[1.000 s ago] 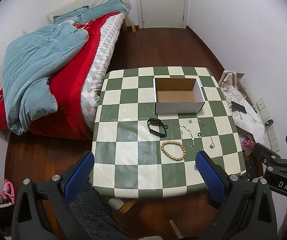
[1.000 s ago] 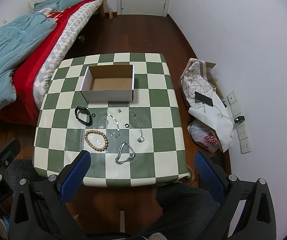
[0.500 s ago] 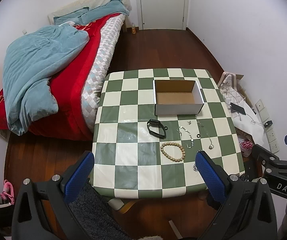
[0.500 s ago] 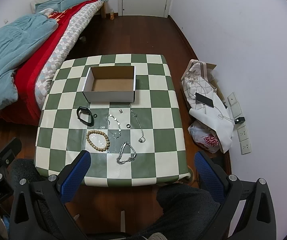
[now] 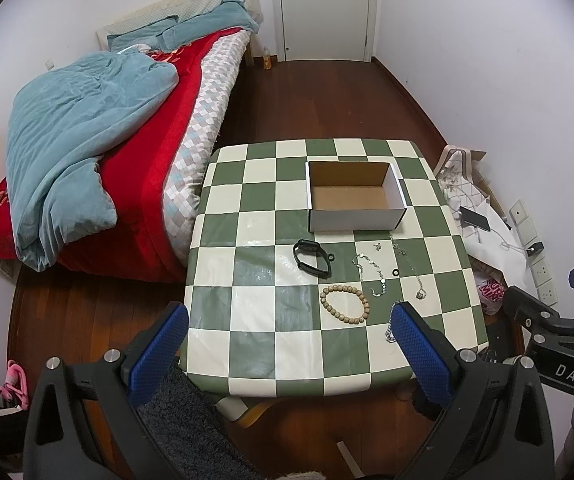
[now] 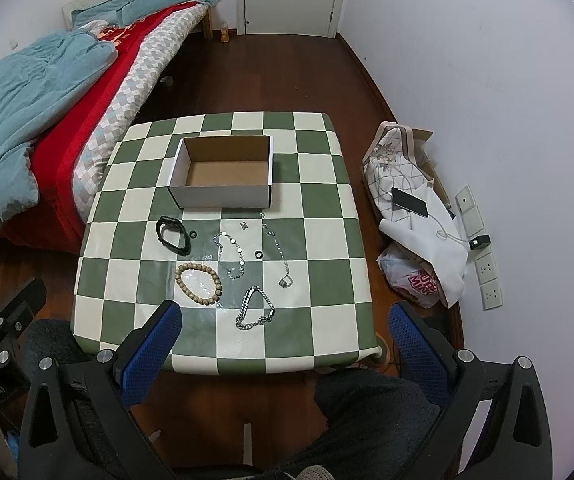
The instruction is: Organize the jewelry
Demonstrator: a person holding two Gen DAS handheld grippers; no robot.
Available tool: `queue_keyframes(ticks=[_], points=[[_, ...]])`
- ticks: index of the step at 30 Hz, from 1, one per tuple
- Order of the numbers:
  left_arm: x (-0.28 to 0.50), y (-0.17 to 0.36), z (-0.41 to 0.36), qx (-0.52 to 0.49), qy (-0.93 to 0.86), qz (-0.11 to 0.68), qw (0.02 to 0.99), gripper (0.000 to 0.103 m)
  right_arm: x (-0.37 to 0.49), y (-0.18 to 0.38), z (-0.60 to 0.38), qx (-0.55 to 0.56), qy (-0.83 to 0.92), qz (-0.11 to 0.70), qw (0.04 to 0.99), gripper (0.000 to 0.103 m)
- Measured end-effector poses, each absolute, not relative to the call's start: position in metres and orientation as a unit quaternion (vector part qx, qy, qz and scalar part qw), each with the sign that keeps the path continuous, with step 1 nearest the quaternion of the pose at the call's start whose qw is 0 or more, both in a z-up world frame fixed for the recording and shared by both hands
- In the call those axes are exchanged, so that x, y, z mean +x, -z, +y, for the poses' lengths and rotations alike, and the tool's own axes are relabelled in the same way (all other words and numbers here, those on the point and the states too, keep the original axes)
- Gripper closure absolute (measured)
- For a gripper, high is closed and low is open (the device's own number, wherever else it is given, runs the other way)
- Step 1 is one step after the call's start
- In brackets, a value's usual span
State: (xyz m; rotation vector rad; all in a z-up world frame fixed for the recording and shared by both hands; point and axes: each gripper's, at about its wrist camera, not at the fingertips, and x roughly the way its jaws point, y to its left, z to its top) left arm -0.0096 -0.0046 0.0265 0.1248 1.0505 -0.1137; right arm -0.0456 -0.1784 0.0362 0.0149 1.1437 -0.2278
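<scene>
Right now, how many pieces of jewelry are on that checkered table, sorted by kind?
Black band: 1
Beaded bracelet: 1
Silver chains: 3
Small black rings: 2
Tiny silver charm: 1
Total: 8, all outside the cardboard box.

Both cams shifted slightly vs. 1.0 s ago; no item on the bench moved relative to the others.

Left view: bench sits lower in frame; box near wall dropped a little. More door and bed visible at top.

Right view: bench, box and chain appear slightly higher and further right in frame.

Left hand-held gripper and right hand-held gripper: finger gap unchanged, wide apart, nothing held.
</scene>
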Motion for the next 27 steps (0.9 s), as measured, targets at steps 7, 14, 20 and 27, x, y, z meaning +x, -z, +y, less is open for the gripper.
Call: queue_keyframes(ticks=[7, 14, 20, 27], points=[[0.016, -0.005, -0.007, 0.085, 0.011, 0.484, 0.871, 0.000, -0.035, -0.003, -0.198, 0.046, 0.121, 0.553, 0.823, 0.000], [0.063, 0.069, -0.014, 0.124, -0.029, 0.524, 0.842, 0.000, -0.009, 0.100, -0.235, 0.100, 0.156, 0.616, 0.766, 0.000], [0.071, 0.129, -0.019, 0.156, -0.036, 0.552, 0.818, 0.000, -0.009, 0.173, -0.246, 0.112, 0.171, 0.637, 0.743, 0.002], [0.082, 0.181, -0.035, 0.185, -0.031, 0.586, 0.788, 0.000, -0.004, 0.219, -0.243, 0.121, 0.173, 0.648, 0.732, 0.024]])
